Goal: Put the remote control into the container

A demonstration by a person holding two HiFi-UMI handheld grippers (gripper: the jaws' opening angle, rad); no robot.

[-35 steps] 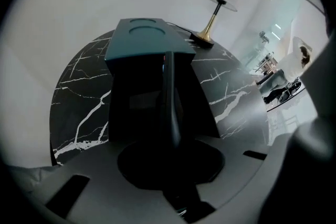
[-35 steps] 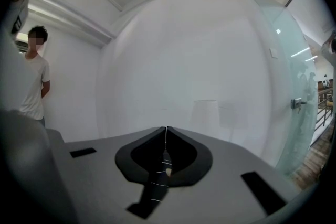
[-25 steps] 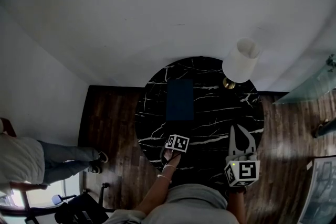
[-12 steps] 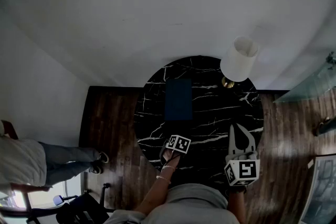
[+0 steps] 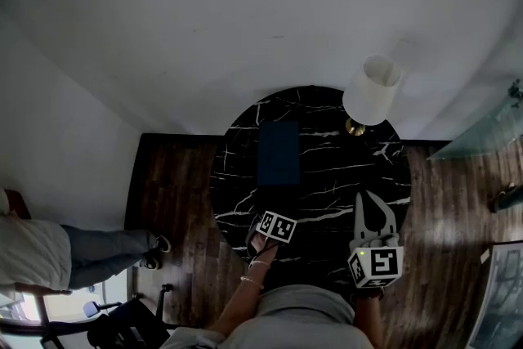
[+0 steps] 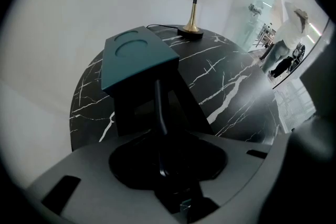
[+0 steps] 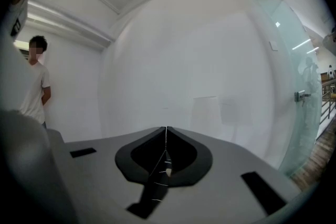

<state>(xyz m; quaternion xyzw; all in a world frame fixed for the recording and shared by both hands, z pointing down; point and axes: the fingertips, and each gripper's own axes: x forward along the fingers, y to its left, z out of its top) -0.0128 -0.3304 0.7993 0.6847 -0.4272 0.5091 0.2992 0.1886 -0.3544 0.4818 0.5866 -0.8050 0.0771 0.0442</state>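
Having just spread its jaws wide, the left claw (image 6: 160, 97) presses nothing, and what looks like the slim black remote (image 6: 159, 113) stands free between them against the container (image 6: 137, 57), so the drop seems done; the right claw (image 7: 166, 131) is pressed together, empty.

Bystander (image 5: 49, 253) cut by left edge, container (image 5: 279, 153) interior hidden

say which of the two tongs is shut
The right tongs: their jaws meet in one line, nothing between. The left tongs have just been opening; their jaws stand apart, with a thin dark strip, unclear what, between them.
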